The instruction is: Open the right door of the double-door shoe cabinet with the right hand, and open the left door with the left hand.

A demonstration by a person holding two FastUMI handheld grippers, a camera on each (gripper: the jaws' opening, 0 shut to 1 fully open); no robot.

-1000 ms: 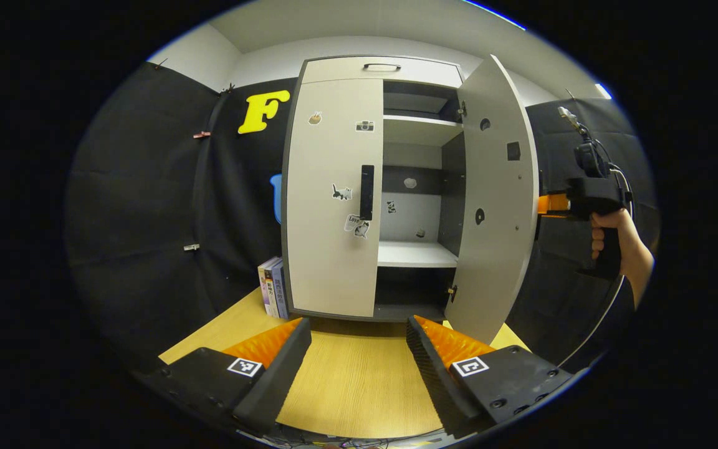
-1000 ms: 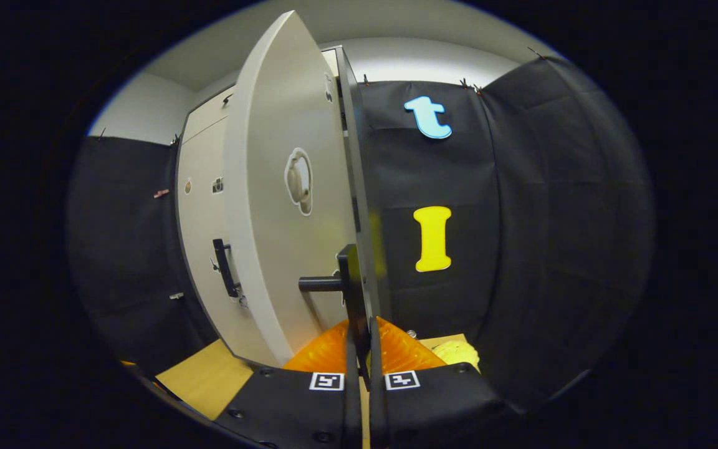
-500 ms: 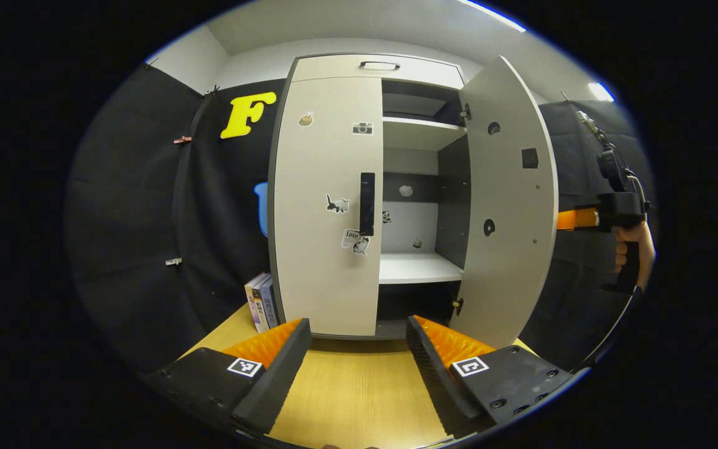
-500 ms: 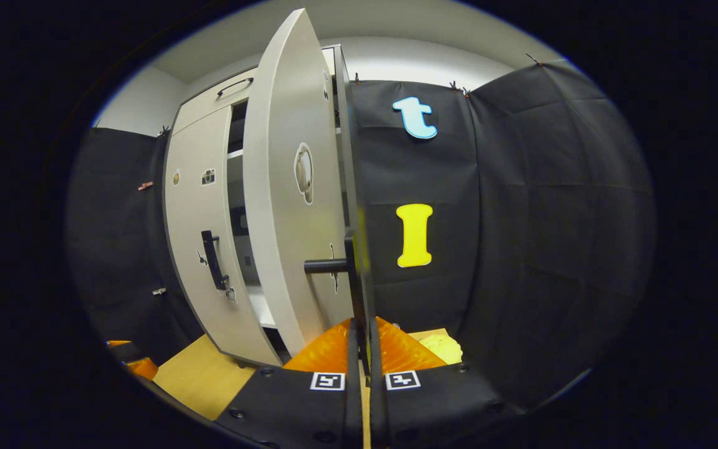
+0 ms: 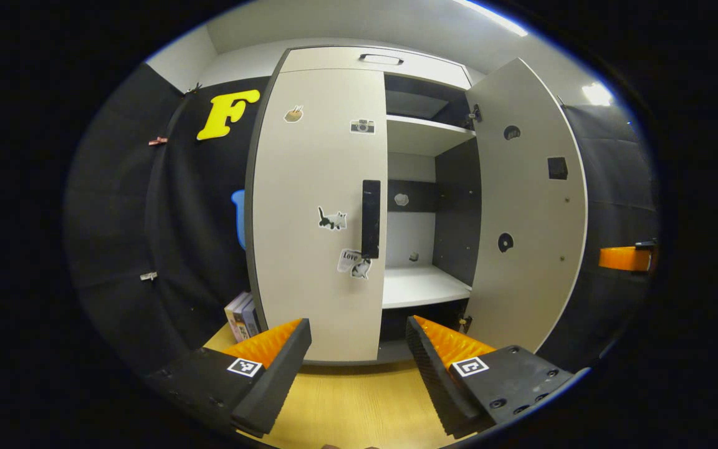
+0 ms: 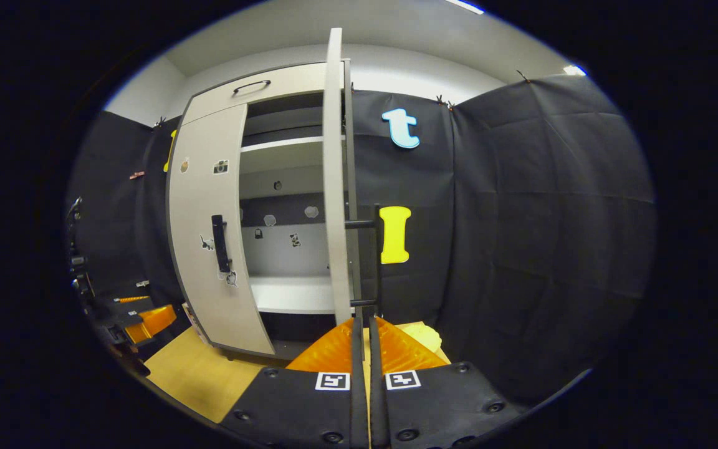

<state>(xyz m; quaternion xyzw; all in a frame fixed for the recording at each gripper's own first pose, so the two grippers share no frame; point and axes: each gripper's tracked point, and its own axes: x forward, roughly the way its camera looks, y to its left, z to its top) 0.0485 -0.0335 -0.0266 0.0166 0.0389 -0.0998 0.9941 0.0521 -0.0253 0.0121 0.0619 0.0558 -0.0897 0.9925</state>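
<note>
Cabinet: a tall pale double-door shoe cabinet [image 5: 334, 59] stood on a wooden bench [image 5: 346, 405], against the black-draped far wall.
Right door: the right door [image 5: 530, 206] stood wide open, swung out toward the near right, showing white shelves [image 5: 421, 287] inside.
Right gripper: the right gripper [image 6: 364, 340] had its jaws clenched on the lower end of the right door's dark bar handle [image 6: 376, 262], with the door seen edge-on ahead of it.
Left door: the left door [image 5: 315, 206] was shut, flat to the cabinet front, with small stickers on it and a dark vertical handle [image 5: 371, 218] at its right edge.
Left gripper: the left gripper [image 5: 359, 346] hovered low in front of the left door with jaws released and nothing between them, apart from the handle.
Beside the cabinet: a few books [image 5: 240, 312] stood at the cabinet's left foot.
Progress: the right-hand half looked done or all but done. The left door was untouched; it seemed the left gripper had yet to rise to the handle, grip it and pull.
</note>
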